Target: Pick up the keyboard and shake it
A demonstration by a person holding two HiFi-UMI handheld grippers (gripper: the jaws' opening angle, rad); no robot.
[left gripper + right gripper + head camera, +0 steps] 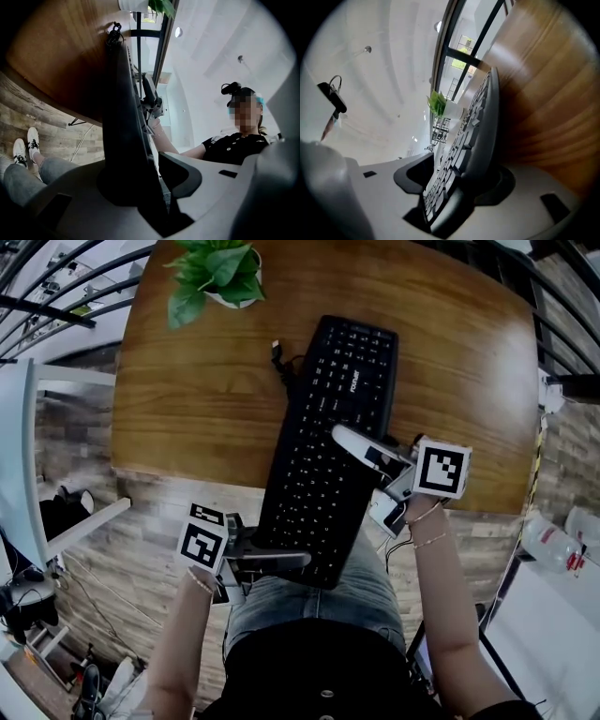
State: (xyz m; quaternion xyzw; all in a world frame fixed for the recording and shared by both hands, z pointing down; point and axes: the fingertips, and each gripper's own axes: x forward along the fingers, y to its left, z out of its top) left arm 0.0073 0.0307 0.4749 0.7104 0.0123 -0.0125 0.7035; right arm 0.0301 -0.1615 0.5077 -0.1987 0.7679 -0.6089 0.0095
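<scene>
Wooden desk (178, 399), corners rounded. A potted plant (223, 276) stands at the far left corner. A black keyboard (342, 399) runs from mid-desk out past the near edge; contact with the wood cannot be told. Its cable (281, 360) lies beside it.

- Looks like an office or shared work lounge, not a kitchen or workshop.
- Wood-top bench (187, 399) with rounded corners, desk-like.
- Black computer keyboard (328, 456) with its cable over the bench.
- Small potted plant (217, 273) in a white pot at the far edge.
- Wood-look plank floor (141, 531), loose cables on it at the left.
- Tall black window frames (454, 51) with glass; white ceiling (384, 70) with small fittings.
- Plastic bottle (553, 545) on a white surface at the right.
</scene>
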